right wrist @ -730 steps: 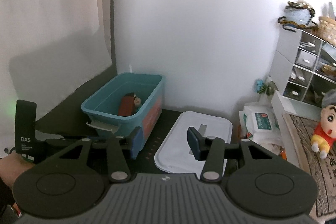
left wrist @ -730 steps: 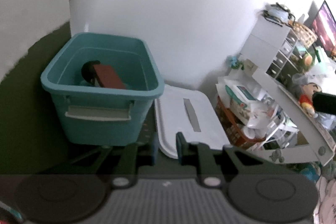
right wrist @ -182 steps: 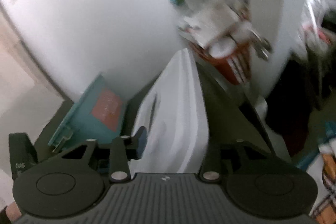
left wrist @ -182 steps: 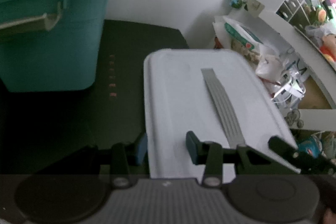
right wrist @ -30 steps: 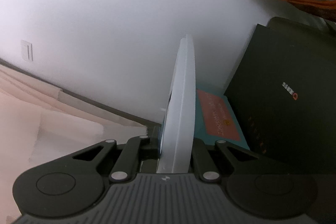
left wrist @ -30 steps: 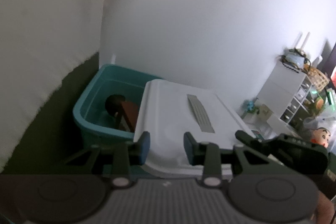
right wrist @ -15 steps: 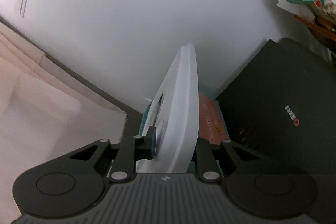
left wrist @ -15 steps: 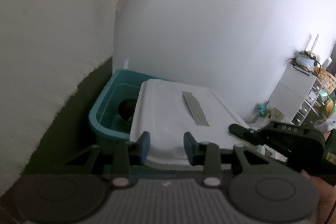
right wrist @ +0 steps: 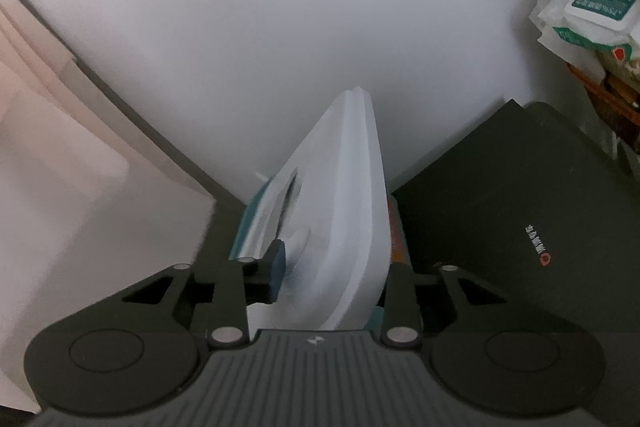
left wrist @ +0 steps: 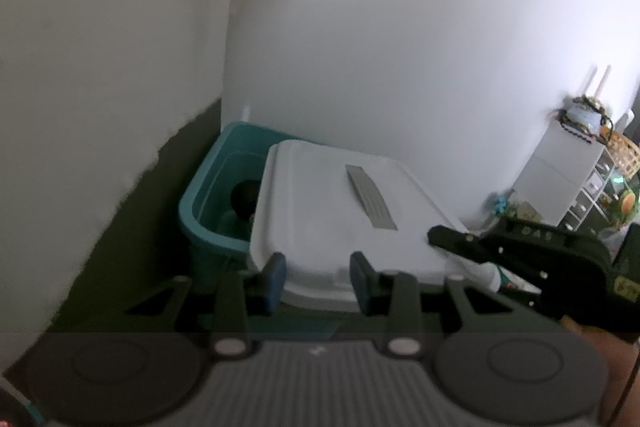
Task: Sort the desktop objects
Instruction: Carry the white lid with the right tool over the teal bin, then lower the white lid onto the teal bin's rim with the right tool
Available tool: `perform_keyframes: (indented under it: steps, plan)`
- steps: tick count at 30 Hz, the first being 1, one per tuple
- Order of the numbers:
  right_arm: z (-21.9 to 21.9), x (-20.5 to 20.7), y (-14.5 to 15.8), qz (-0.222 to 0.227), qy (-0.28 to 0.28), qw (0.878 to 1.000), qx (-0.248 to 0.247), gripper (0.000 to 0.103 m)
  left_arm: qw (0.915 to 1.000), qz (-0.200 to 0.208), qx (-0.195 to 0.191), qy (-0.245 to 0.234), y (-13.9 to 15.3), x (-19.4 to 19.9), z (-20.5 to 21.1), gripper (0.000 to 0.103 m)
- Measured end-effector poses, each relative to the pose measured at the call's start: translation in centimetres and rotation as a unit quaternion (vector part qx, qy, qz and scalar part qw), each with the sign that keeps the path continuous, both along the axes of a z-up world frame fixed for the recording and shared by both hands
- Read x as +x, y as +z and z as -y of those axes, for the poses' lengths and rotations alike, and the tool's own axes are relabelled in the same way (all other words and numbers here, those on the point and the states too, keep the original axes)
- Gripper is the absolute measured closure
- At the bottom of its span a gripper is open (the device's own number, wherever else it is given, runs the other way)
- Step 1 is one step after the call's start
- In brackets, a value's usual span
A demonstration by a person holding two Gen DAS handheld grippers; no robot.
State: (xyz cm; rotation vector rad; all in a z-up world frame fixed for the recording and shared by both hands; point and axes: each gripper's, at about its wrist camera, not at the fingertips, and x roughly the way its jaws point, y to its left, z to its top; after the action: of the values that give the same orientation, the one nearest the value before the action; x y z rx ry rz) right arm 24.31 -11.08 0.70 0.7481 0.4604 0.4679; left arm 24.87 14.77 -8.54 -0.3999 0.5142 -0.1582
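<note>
White lid now lies skewed across the bin; right gripper is opening, releasing it; left gripper stands open, empty.

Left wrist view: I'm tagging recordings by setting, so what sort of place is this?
Probably a lived-in room at home, not a lab: a white drawer unit topped with a wicker basket by the wall, wipe packs, and a teal bin on a dark desk.
</note>
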Motion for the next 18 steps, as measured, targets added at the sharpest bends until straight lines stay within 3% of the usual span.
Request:
perform_keyframes:
  steps: [8, 16, 18]
  plan:
    - [-2.0, 0.5, 0.7, -0.010, -0.001, 0.998, -0.059, 0.042, 0.9999, -0.001, 0.013, 0.005, 0.1, -0.6, 0.4, 0.065]
    - [-3.6, 1.2, 1.7, -0.013, 0.010, 0.995, -0.102, 0.035, 0.9998, 0.002, 0.020, -0.003, 0.5, -1.5, 1.4, 0.065]
    - [-4.2, 1.4, 1.9, -0.015, 0.017, 0.993, -0.118, 0.026, 0.9998, 0.002, 0.019, -0.003, 0.6, -1.6, 1.5, 0.065]
